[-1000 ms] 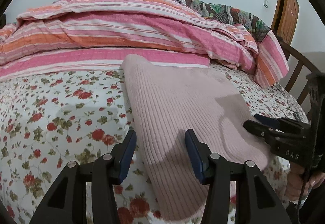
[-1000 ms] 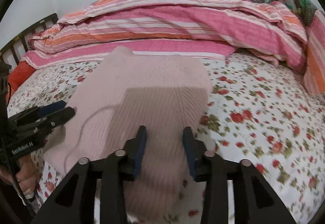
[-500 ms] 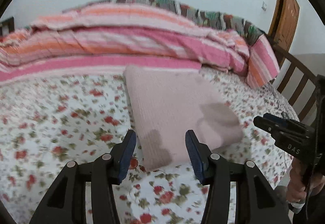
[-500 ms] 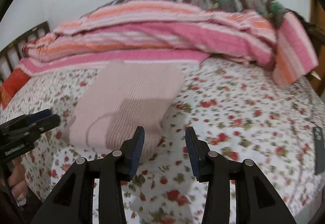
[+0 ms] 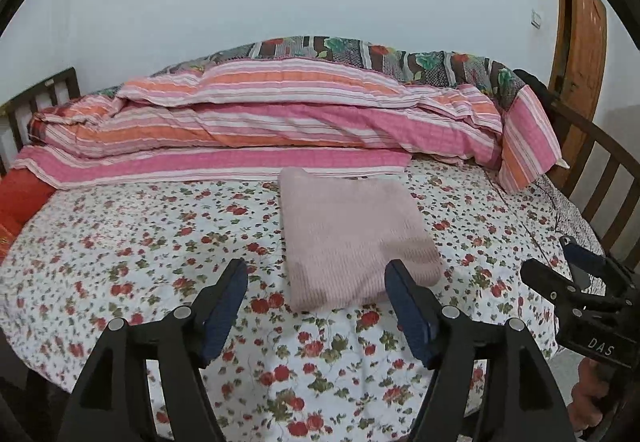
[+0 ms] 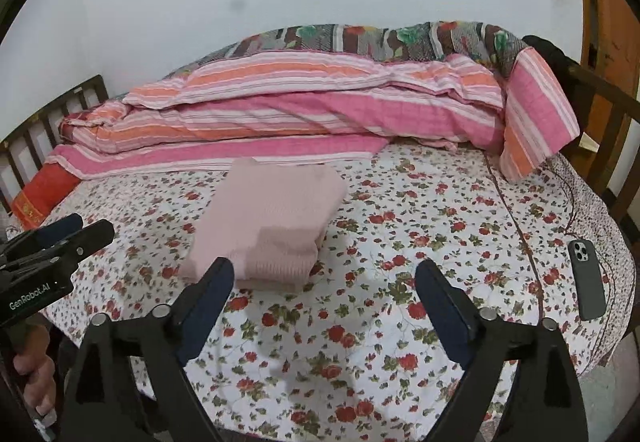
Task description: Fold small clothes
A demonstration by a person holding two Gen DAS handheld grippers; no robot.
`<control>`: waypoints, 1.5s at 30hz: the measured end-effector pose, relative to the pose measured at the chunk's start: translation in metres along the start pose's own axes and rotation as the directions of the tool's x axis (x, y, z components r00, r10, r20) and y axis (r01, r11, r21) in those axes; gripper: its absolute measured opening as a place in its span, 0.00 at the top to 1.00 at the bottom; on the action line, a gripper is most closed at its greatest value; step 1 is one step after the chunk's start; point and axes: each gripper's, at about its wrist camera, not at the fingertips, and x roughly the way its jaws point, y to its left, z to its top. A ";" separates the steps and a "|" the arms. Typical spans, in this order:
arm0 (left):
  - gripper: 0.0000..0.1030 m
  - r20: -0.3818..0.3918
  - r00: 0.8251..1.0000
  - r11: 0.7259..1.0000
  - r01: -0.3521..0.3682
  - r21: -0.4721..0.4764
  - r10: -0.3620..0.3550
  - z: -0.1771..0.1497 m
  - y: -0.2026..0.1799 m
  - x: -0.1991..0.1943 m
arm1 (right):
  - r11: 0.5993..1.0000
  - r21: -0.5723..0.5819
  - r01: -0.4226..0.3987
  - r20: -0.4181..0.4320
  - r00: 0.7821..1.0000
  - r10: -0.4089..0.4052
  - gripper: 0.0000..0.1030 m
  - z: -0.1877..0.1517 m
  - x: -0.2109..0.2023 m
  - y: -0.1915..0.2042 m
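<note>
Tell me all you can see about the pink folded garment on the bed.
The pink garment is a pale pink ribbed knit, folded into a neat rectangular bundle with several layers showing at its near edge. It lies flat on the floral bedsheet, its far end close to the striped quilt. Neither gripper touches it: the left gripper and right gripper are open and empty.
</note>
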 end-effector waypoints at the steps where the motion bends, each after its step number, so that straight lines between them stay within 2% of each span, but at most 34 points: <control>1: 0.32 0.000 1.000 1.000 -0.009 0.004 0.009 -0.001 -0.002 -0.004 | 1.000 0.003 0.006 0.000 1.000 -0.006 0.10 -0.001 -0.003 -0.001; 15: 0.32 0.014 0.999 0.999 -0.031 0.010 0.031 -0.005 -0.011 -0.026 | 0.999 0.025 0.024 0.029 0.999 -0.025 0.10 -0.008 -0.028 -0.011; 45: 0.32 0.008 0.999 0.999 -0.039 0.008 0.039 -0.008 -0.012 -0.029 | 0.999 0.018 0.034 0.050 0.998 -0.035 0.10 -0.008 -0.035 -0.008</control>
